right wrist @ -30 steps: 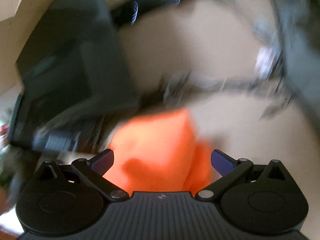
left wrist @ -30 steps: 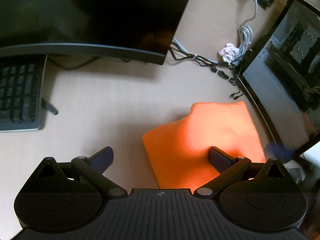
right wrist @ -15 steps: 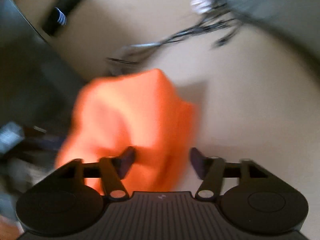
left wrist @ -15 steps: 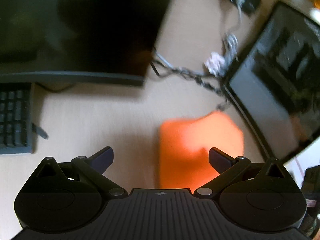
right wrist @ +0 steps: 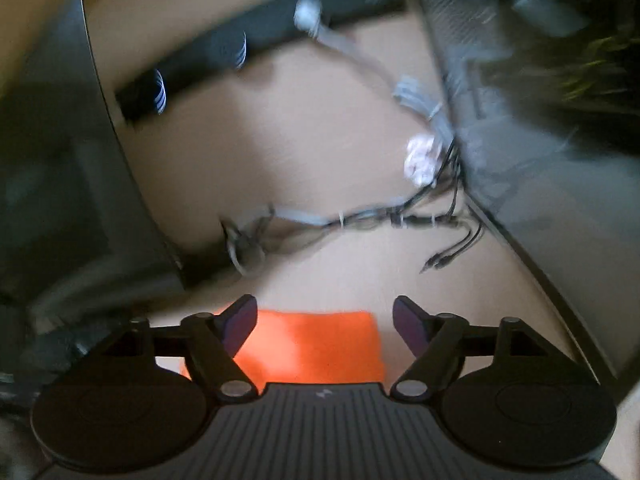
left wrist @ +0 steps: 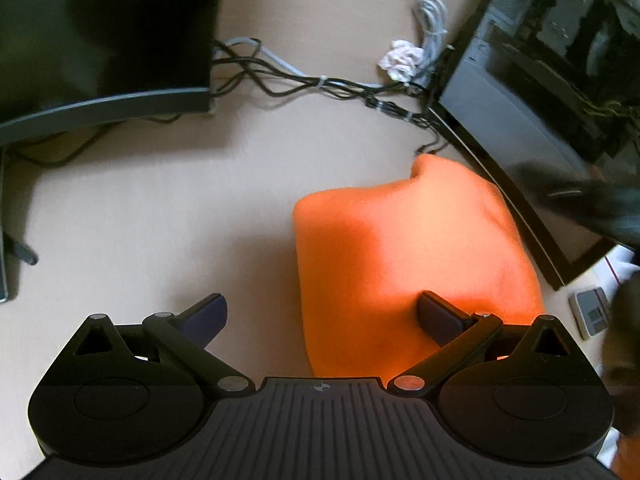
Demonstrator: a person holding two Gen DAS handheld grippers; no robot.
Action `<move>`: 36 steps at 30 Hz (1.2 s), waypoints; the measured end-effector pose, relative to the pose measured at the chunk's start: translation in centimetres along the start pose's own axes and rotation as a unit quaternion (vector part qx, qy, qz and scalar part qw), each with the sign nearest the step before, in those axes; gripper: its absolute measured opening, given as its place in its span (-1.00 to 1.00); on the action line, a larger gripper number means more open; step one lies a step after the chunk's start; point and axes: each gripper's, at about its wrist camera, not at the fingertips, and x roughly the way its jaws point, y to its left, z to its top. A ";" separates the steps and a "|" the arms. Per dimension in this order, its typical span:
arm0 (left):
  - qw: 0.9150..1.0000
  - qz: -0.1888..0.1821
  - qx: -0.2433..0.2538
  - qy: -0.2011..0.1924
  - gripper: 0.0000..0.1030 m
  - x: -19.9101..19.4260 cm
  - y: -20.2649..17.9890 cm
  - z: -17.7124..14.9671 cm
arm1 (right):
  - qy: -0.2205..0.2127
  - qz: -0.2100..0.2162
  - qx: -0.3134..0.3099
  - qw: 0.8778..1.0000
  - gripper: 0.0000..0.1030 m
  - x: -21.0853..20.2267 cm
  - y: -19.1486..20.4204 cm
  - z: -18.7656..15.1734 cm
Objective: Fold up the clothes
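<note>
One monitor (left wrist: 100, 40) stands at the far left of the desk (left wrist: 160, 208), one cable bundle (left wrist: 320, 84) runs right from it to one crumpled white tissue (left wrist: 400, 60), and one computer case (left wrist: 540, 100) closes the right side. One folded orange cloth (left wrist: 400, 260) lies on the desk near the case. The left tool (left wrist: 322, 314) is released, its right finger over the cloth. The right tool (right wrist: 325, 320) is also released, above the cloth (right wrist: 316, 346).

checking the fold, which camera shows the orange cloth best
The left wrist view: the orange cloth lies sharp and almost whole on the desk. The right wrist view is blurred and shows only a strip of it.
</note>
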 end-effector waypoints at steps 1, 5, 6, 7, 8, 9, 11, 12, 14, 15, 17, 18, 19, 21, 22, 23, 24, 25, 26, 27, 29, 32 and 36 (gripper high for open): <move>1.000 0.000 0.002 0.000 1.00 -0.3 -0.1 0.2 | 0.010 -0.025 -0.026 0.999 0.53 1.2 0.3 -0.8; 1.000 -0.005 -0.012 -0.012 1.00 -1.4 1.0 1.2 | 0.036 -0.093 -0.091 0.991 0.64 4.0 0.9 -3.0; 1.000 -0.001 -0.013 -0.009 1.00 -1.2 1.1 1.4 | 0.034 -0.091 -0.086 0.992 0.64 3.5 0.8 -3.0; 1.000 0.007 -0.010 -0.003 1.00 -0.7 1.2 1.5 | 0.032 -0.091 -0.088 0.991 0.64 3.3 0.7 -3.0; 1.000 0.013 -0.005 0.002 1.00 -0.3 1.1 1.6 | 0.029 -0.092 -0.089 0.991 0.64 3.1 0.7 -3.0; 1.000 0.019 0.003 0.006 1.00 0.0 0.8 1.6 | 0.022 -0.091 -0.086 0.992 0.64 2.6 0.4 -2.8; 1.000 0.026 0.015 0.004 1.00 0.1 0.5 1.7 | 0.002 -0.075 -0.079 0.994 0.64 1.1 -0.4 -2.3; 0.999 0.027 0.019 0.003 1.00 0.1 0.4 1.9 | -0.014 -0.052 -0.075 0.996 0.65 0.0 -1.0 -2.1; 0.999 0.027 0.020 0.006 1.00 0.2 0.5 2.2 | -0.032 0.005 -0.066 0.997 0.74 -2.5 -1.7 -2.5; 0.999 0.028 0.021 0.007 1.00 0.2 0.6 2.3 | -0.024 0.025 -0.074 0.997 0.77 -3.1 -1.6 -3.2; 0.999 0.027 0.024 0.012 1.00 0.4 0.5 2.6 | 0.008 0.021 -0.111 0.994 0.78 -3.1 -1.1 -5.0; 0.999 0.022 0.027 0.017 1.00 0.4 0.4 2.7 | 0.022 -0.008 -0.137 0.990 0.83 -2.4 -0.8 -6.1; 0.999 0.021 0.030 0.019 1.00 0.3 0.2 2.7 | 0.025 -0.028 -0.149 0.988 0.93 -1.7 -0.7 -6.9; 0.999 0.029 0.043 0.010 1.00 -0.1 -0.4 3.0 | 0.025 -0.046 -0.154 0.987 0.98 -1.1 -0.7 -7.6; 0.999 0.025 0.046 0.001 1.00 -0.5 -0.7 3.3 | 0.028 -0.046 -0.151 0.987 0.98 -1.0 -0.7 -7.5; 0.999 0.017 0.044 -0.007 1.00 -0.7 -0.8 3.7 | 0.031 -0.045 -0.150 0.987 0.98 -1.0 -0.8 -7.4; 0.999 0.010 0.040 -0.014 1.00 -0.8 -0.9 4.1 | 0.032 -0.046 -0.150 0.987 0.98 -1.1 -0.9 -7.6; 0.999 0.004 0.038 -0.020 1.00 -0.8 -1.1 4.5 | 0.033 -0.047 -0.151 0.987 0.98 -1.3 -1.0 -7.7; 0.999 0.002 0.039 -0.024 1.00 -0.6 -1.3 4.9 | 0.033 -0.048 -0.151 0.987 0.98 -1.4 -1.1 -7.8; 0.999 0.000 0.042 -0.028 1.00 -0.2 -1.6 5.3 | 0.034 -0.049 -0.151 0.987 0.98 -1.5 -1.2 -8.0; 0.998 -0.003 0.057 -0.027 1.00 0.8 -2.1 5.9 | 0.038 -0.056 -0.144 0.987 0.98 -1.8 -1.6 -8.3; 0.995 0.010 0.096 -0.011 1.00 3.1 -3.0 6.1 | 0.039 -0.072 -0.141 0.987 0.98 -2.3 -2.0 -8.8; 0.996 0.028 0.088 0.006 1.00 5.7 -2.1 6.3 | 0.037 -0.087 -0.134 0.986 0.98 -2.6 -2.0 -9.1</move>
